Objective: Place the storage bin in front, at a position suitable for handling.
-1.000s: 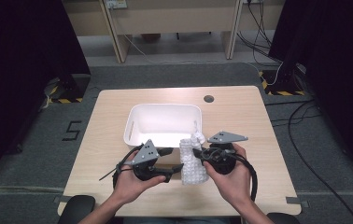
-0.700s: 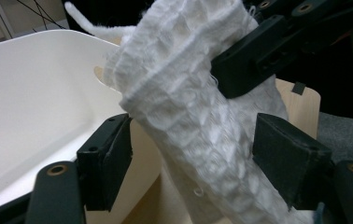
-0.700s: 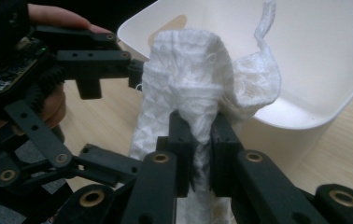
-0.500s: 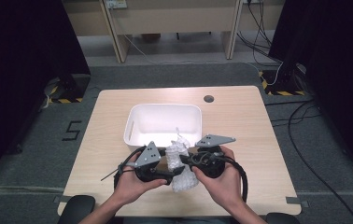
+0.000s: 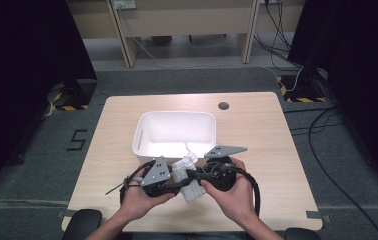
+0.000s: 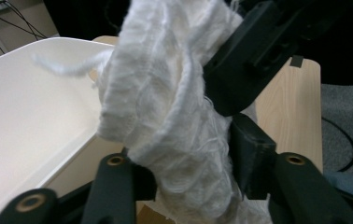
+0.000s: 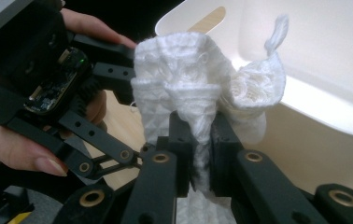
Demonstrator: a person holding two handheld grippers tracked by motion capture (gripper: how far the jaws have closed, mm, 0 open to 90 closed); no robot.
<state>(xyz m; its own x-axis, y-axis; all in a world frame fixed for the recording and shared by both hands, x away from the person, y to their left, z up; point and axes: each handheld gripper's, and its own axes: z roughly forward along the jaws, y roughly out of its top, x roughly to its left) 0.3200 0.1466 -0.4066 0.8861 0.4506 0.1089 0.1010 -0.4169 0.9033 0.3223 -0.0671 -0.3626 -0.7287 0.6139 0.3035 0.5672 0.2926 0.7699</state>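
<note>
From the high view, both grippers meet on a white cloth [image 5: 186, 175] at the table's [image 5: 257, 135] near edge, just before the white bin [image 5: 149, 122].

Left gripper view: the left gripper [image 6: 191, 170], jaws just closing, pinches the cloth.

Right gripper view: the right gripper [image 7: 201, 140] clamps a bunched fold (likely steadying it for refolding).

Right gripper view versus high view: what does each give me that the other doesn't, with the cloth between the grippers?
Right gripper view alone: the right gripper's own black jaws pinch a bunched fold of the white cloth, whose waffle texture and yarn loop are clear.

High view alone: the whole wooden table, the dark round spot on it, both forearms and the grey floor around.

Both: the cloth held near the white bin, and the left gripper, whose jaws have just been closing on the cloth.
</note>
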